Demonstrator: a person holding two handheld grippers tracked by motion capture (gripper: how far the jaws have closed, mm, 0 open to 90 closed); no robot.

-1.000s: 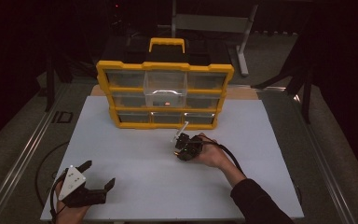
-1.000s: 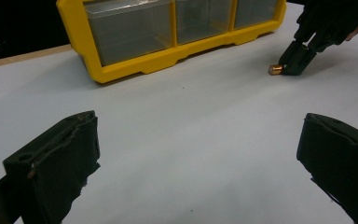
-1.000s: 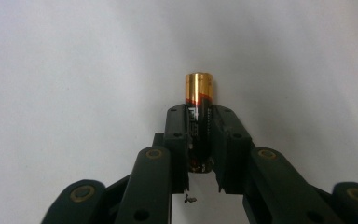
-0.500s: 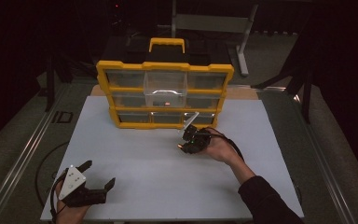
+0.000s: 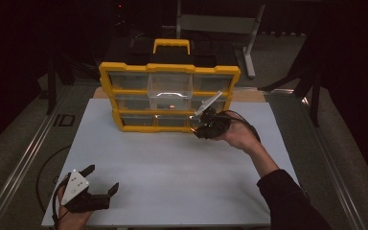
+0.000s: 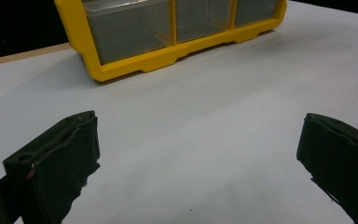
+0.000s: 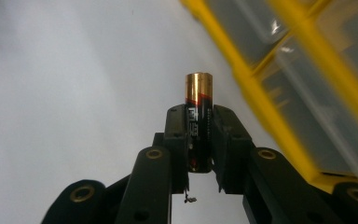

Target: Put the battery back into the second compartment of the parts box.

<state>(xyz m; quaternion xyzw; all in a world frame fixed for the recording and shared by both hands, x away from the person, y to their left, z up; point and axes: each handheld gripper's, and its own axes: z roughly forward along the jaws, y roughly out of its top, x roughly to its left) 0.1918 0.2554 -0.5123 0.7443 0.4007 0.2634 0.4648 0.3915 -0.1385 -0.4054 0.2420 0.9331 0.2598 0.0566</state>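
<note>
A yellow organiser box [image 5: 108, 81] with clear drawers stands at the back of the white table; its middle top drawer [image 5: 170, 87] is pulled out. My right gripper [image 5: 197, 128] hangs in front of the box's lower right corner, shut on a black and gold battery [image 7: 197, 116] that stands upright between its jaws, gold end up. The box's yellow frame [image 7: 265, 88] runs close on the right in the right gripper view. My left gripper [image 5: 103, 179] rests near the table's front left edge, open with nothing between its jaws [image 6: 200, 158]. The box [image 6: 135, 65] lies ahead of it.
The white table top [image 5: 172, 167] spreads between the two grippers. A grey plate [image 5: 75, 187] sits on the left gripper. Metal rails [image 5: 24, 153] run along the table's left side, and a grey stand [image 5: 220, 24] is behind the box.
My right gripper has moved away from me and to the right with the battery, from mid-table up to the box's lower right front. The left gripper has stayed put.
</note>
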